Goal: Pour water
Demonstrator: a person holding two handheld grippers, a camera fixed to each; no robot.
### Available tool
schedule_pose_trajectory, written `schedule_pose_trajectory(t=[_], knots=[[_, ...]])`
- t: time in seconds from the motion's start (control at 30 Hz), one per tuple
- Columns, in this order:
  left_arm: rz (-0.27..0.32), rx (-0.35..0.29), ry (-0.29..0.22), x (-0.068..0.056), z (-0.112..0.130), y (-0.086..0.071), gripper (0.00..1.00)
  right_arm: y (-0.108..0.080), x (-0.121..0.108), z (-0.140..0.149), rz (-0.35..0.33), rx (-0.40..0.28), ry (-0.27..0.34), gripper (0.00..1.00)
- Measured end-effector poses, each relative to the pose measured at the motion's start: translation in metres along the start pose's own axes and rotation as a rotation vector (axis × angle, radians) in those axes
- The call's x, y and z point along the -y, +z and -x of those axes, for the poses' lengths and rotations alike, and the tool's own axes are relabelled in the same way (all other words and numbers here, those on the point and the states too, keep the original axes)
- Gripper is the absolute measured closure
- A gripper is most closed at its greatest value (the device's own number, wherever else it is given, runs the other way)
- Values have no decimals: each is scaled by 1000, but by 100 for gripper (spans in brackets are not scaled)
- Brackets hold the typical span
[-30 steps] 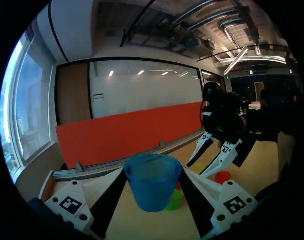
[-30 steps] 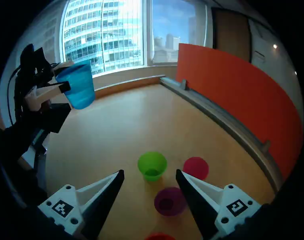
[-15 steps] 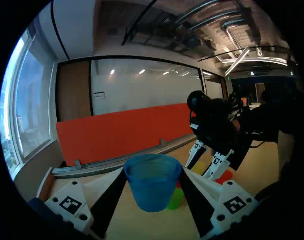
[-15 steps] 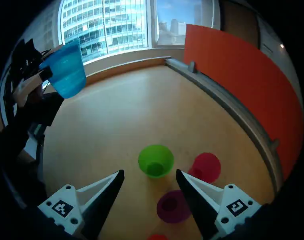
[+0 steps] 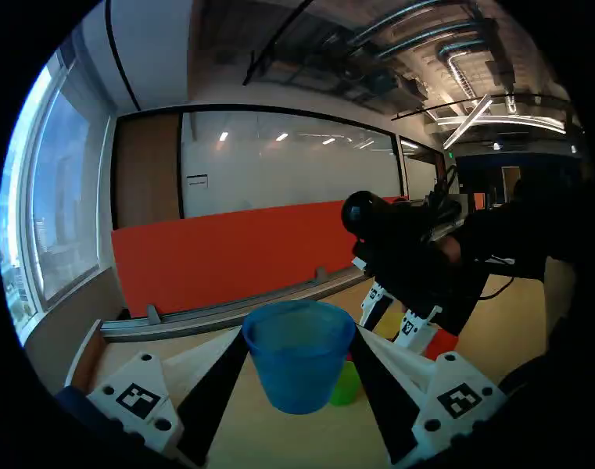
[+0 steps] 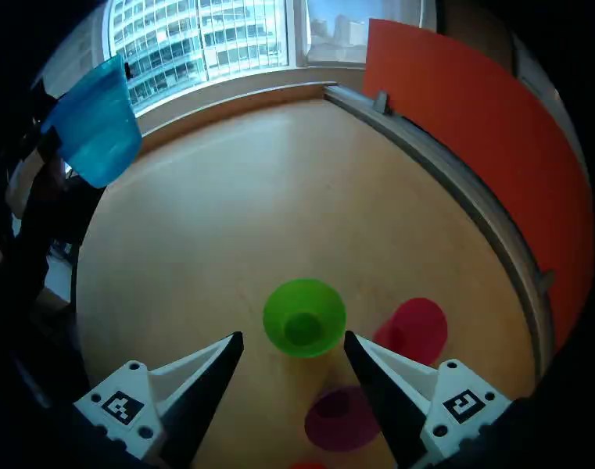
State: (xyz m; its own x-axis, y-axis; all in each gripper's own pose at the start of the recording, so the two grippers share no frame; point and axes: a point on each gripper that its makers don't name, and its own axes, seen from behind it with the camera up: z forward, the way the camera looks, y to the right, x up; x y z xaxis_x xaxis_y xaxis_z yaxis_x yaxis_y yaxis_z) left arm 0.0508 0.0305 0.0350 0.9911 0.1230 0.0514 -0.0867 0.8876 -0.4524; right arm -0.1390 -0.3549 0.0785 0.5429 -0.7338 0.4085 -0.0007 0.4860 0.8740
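Your left hand-held gripper point(image 5: 297, 338) clamps the blue cup point(image 5: 299, 379), aloft over the tabletop point(image 6: 219, 203) | your right hand-held gripper point(image 6: 293, 338) spread wide, empty | green cup point(image 6: 304, 317) on the tabletop just ahead of its fingertips (pink cup point(image 6: 416, 332) beside it)

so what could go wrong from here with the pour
1. The blue cup, clamped in the left gripper, hangs high and well to the side of the green cup. Tipping it from there would likely splash the table.
2. The right gripper is open, with the green cup just ahead between its fingers. The pink cup and purple cup sit close by, so a clumsy grab could knock one over.
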Motion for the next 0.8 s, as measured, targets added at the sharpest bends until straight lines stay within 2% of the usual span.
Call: schedule_pose_trajectory(t=[0.8], knots=[[-2, 9, -16, 8, 11, 1, 13, 32, -9, 9, 33, 124, 15, 0]])
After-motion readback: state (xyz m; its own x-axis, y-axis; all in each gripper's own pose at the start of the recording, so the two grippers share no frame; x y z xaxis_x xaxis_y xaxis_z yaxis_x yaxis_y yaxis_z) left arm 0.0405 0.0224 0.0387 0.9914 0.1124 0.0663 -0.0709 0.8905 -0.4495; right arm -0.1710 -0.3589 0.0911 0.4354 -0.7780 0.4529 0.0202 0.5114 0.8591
